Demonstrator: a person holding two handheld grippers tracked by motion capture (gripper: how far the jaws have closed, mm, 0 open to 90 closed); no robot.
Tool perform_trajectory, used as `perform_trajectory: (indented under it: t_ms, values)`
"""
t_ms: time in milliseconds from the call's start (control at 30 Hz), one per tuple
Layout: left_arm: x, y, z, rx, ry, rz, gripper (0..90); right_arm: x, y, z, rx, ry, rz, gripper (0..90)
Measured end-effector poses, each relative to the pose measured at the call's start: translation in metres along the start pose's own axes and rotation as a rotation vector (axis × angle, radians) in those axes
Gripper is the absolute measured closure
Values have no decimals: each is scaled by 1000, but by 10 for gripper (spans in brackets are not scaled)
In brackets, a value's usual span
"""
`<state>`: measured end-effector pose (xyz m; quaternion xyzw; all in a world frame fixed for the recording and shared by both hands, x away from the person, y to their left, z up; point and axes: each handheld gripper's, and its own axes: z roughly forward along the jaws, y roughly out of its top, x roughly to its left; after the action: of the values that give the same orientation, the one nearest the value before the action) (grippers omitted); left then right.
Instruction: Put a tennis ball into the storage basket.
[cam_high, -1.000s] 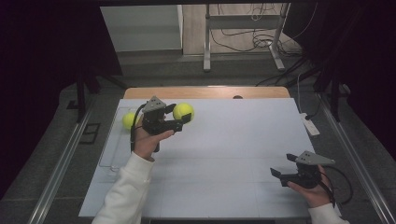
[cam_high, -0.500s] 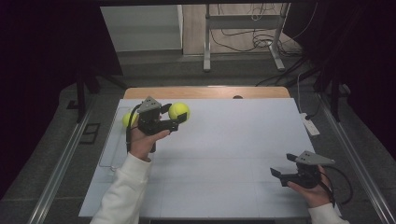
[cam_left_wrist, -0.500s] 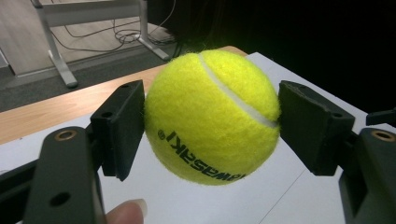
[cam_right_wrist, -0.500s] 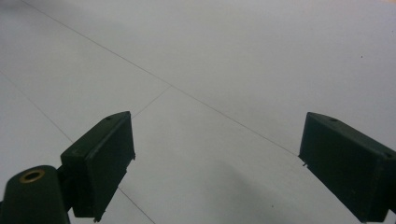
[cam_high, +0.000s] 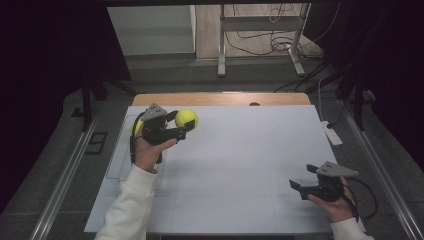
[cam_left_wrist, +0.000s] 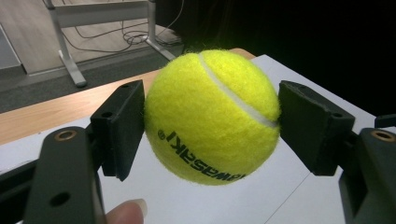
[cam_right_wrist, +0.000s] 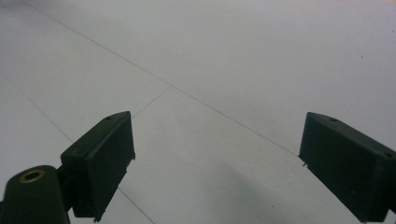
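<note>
— What's around you, and is anything in your way?

— My left gripper (cam_high: 176, 126) is up over the far left part of the white table (cam_high: 240, 165). Behind it, on the side away from my jaws, a second yellow ball (cam_high: 136, 128) peeks out past the gripper body, lying in a clear tray (cam_high: 116, 165) at the table's left edge. Beyond my jaws I see a wooden strip (cam_left_wrist: 42, 112) at the table's far edge, then floor, metal legs (cam_left_wrist: 65, 51) and cables. Nothing stands between my two grippers; they're well apart.

— And the jaws?

— The left ones are clamped on a tennis ball (cam_left_wrist: 212, 116), one pad pressing each side, the ball clear of the table. In the left gripper view its seam runs across the top and black lettering sits upside down near the bottom. My right gripper (cam_high: 302, 187) hovers low over the near right corner, jaws spread wide with bare tabletop between them, holding nothing.

— Anything you can't make out?

— The second ball is mostly hidden behind my left gripper. My fingertip (cam_left_wrist: 126, 212) is cut off at the frame's bottom edge.
</note>
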<state>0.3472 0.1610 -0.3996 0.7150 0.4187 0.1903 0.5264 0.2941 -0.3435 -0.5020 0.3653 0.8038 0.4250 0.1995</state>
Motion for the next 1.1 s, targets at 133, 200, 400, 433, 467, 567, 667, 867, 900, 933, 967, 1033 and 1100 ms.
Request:
perform_trajectory:
  t_ms: [133,200,400,433,467,567,667,867,900,933,967,1033,1100]
  values:
    - [2,-1,-2,-1,7,-2,270,0,0,0,1,0,0,107]
    - [3,-1,-4,-2,11,-4,270,0,0,0,0,0,0,107]
    - [7,-2,-7,-4,22,-11,270,0,0,0,-1,2,0,107]
    - [7,-3,-8,-4,25,-11,270,0,0,0,0,2,0,107]
    - [8,-3,-9,-3,30,-10,270,0,0,0,-1,2,0,107]
    - [9,-3,-10,-5,36,-14,270,0,0,0,0,2,0,107]
    - [12,-4,-12,-7,44,-20,270,0,0,0,3,1,0,107]
    - [17,-6,-19,-12,59,-31,270,0,0,0,1,2,0,107]
    - [17,-6,-19,-12,59,-31,270,0,0,0,1,2,0,107]
    - [18,-6,-20,-13,62,-33,270,0,0,0,1,2,0,107]
    - [19,-6,-21,-14,65,-35,270,0,0,0,1,2,0,107]
    - [21,-7,-23,-15,70,-40,270,0,0,1,1,3,0,107]
    - [23,-8,-26,-18,76,-44,270,0,0,1,1,3,0,107]
